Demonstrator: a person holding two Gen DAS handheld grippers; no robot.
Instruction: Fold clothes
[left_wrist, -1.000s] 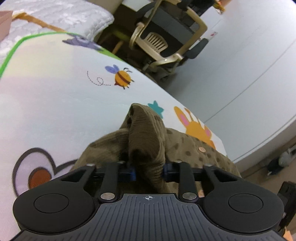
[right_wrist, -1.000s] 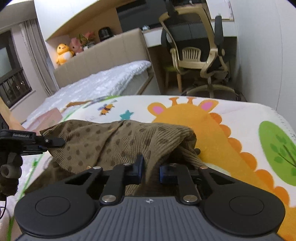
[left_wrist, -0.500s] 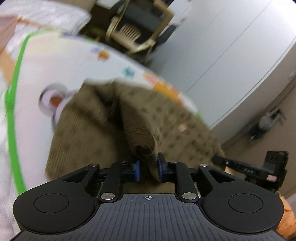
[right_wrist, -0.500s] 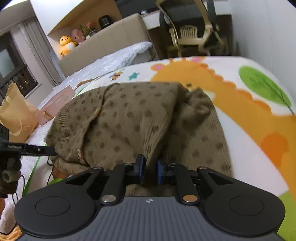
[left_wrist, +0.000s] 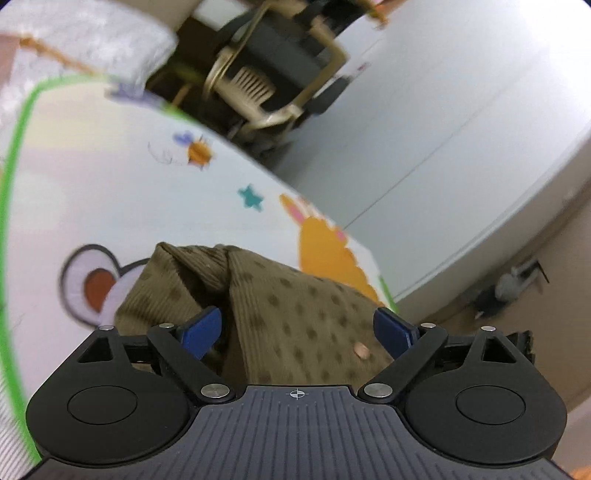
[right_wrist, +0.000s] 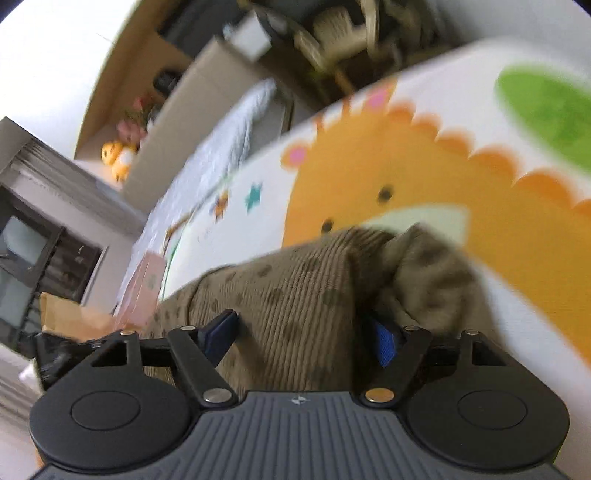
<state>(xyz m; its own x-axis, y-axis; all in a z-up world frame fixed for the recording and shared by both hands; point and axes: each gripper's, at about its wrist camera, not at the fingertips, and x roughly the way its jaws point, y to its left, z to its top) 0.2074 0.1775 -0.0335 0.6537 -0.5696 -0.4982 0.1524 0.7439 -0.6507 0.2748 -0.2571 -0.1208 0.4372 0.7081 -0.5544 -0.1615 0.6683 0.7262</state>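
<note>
An olive-brown corduroy garment with dark dots (left_wrist: 295, 314) lies bunched on a cartoon-print play mat (left_wrist: 110, 206). My left gripper (left_wrist: 297, 328) is open, its blue pads spread wide, with the cloth lying loose between them. In the right wrist view the same garment (right_wrist: 295, 288) lies on the mat (right_wrist: 424, 184) over the orange lion print. My right gripper (right_wrist: 304, 338) is open too, its pads apart on either side of a fold of the cloth. The other gripper (right_wrist: 55, 354) shows dark at the left edge.
An office chair (left_wrist: 266, 77) stands past the mat's far edge beside a white wardrobe (left_wrist: 443, 110). A bed with a quilt (right_wrist: 236, 125) lies behind, with plush toys (right_wrist: 118, 158) on a shelf. A pink box (right_wrist: 144, 284) and a paper bag (right_wrist: 74, 317) sit at the left.
Both grippers were shut on the garment and have opened, letting it go. The garment came down onto the mat. Both views have swung and are blurred.
</note>
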